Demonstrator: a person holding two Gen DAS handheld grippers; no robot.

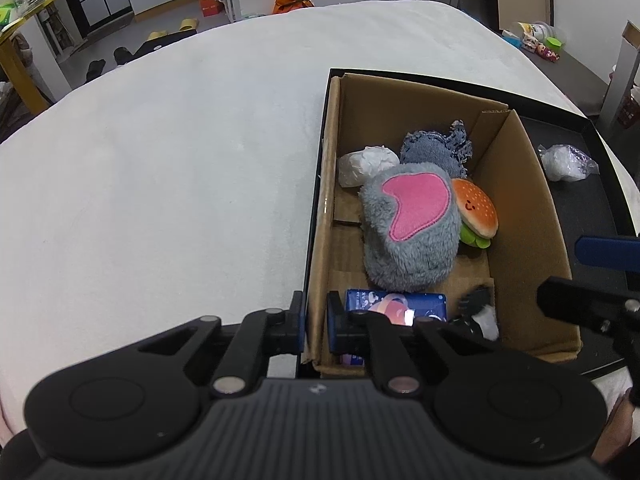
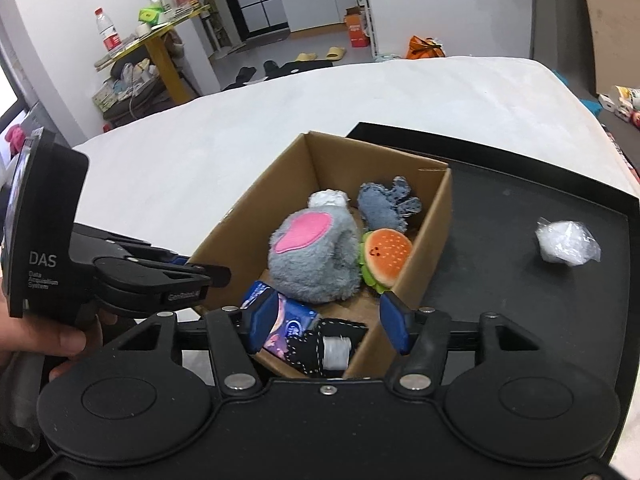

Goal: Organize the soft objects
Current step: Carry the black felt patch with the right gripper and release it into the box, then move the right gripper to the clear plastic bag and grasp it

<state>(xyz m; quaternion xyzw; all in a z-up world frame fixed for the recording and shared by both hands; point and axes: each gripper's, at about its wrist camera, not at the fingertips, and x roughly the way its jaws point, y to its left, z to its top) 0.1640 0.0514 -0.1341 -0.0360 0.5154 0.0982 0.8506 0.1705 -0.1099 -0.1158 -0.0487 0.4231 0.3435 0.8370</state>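
A cardboard box (image 1: 516, 184) (image 2: 248, 220) stands on a black tray (image 1: 580, 216) (image 2: 500, 264). It holds a grey plush with a pink patch (image 1: 412, 228) (image 2: 316, 248), a burger toy (image 1: 478, 210) (image 2: 386, 256), a denim piece (image 1: 438, 148) (image 2: 384, 206), a white wad (image 1: 366, 164) (image 2: 328, 199), a blue packet (image 1: 396, 306) (image 2: 284, 322) and a black-and-white item (image 1: 478, 312) (image 2: 324, 350). My left gripper (image 1: 315, 322) (image 2: 208, 276) is shut on the box's left wall. My right gripper (image 2: 326, 326) (image 1: 560, 272) is open above the box's near end.
A clear bag of white stuffing (image 1: 566, 164) (image 2: 566, 242) lies on the tray right of the box. The tray rests on a white padded surface (image 1: 160, 160) (image 2: 200, 152). Room clutter, a yellow table (image 2: 160, 40) and slippers lie beyond it.
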